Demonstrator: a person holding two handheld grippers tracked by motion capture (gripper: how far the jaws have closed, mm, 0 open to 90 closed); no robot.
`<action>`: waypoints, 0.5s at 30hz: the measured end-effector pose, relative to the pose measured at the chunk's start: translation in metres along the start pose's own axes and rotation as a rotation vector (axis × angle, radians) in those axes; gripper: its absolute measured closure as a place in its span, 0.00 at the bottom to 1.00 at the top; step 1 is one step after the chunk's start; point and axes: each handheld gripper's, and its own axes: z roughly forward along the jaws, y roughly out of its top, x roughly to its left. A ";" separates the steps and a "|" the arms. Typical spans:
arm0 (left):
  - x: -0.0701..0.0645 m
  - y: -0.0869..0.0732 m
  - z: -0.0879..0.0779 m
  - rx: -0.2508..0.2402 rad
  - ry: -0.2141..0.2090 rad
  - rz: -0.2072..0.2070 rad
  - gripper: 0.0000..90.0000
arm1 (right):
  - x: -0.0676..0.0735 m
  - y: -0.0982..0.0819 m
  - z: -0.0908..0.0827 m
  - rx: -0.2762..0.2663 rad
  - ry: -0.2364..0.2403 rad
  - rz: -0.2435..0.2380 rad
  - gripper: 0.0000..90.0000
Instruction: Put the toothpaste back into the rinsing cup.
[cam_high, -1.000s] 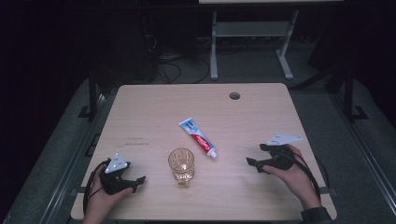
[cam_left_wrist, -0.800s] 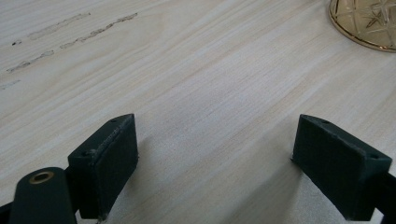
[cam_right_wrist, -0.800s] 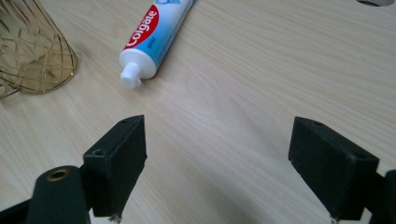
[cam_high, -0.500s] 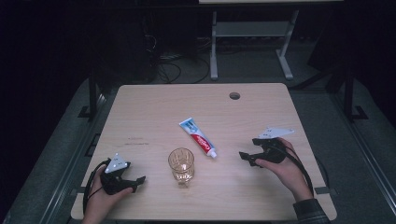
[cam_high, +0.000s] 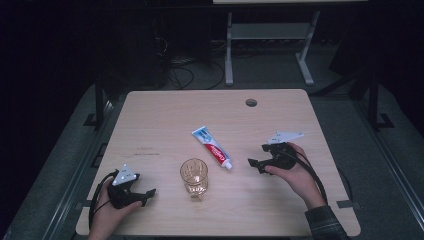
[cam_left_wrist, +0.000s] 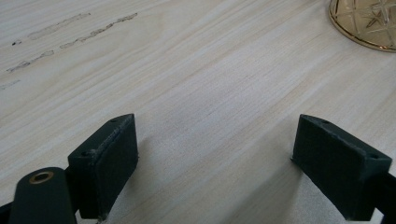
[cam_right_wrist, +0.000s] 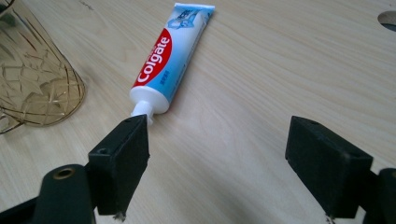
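A Colgate toothpaste tube (cam_high: 211, 146) lies flat near the table's middle, its cap toward the near right. In the right gripper view the toothpaste tube (cam_right_wrist: 169, 61) has its white cap just beyond my left jaw. An amber cut-glass tumbler (cam_high: 194, 176) stands upright in front of it, and the tumbler (cam_right_wrist: 32, 79) sits at the left edge of the right gripper view. My right gripper (cam_high: 255, 164) is open, a short way right of the cap, holding nothing. My left gripper (cam_high: 148, 193) rests open on the table left of the glass, whose base (cam_left_wrist: 366, 23) shows at the top right.
The light wooden table (cam_high: 165, 120) has a round cable hole (cam_high: 251, 102) at the back right and faint pencil marks (cam_high: 145, 151) at the left. Beyond the far edge stand a metal frame (cam_high: 267, 40) and cables on a dark floor.
My right gripper has moved left and slightly forward toward the toothpaste cap. The left gripper, the glass and the tube have stayed put.
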 end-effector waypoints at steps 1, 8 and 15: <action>0.000 0.000 0.000 0.000 0.000 0.000 0.15 | 0.000 0.001 0.001 -0.002 -0.001 -0.003 0.23; 0.000 0.000 0.000 0.000 0.000 0.000 0.15 | 0.003 0.010 0.006 -0.003 0.001 -0.007 0.24; 0.000 0.000 0.000 0.000 0.000 0.000 0.15 | 0.006 0.021 0.012 -0.009 0.007 -0.020 0.25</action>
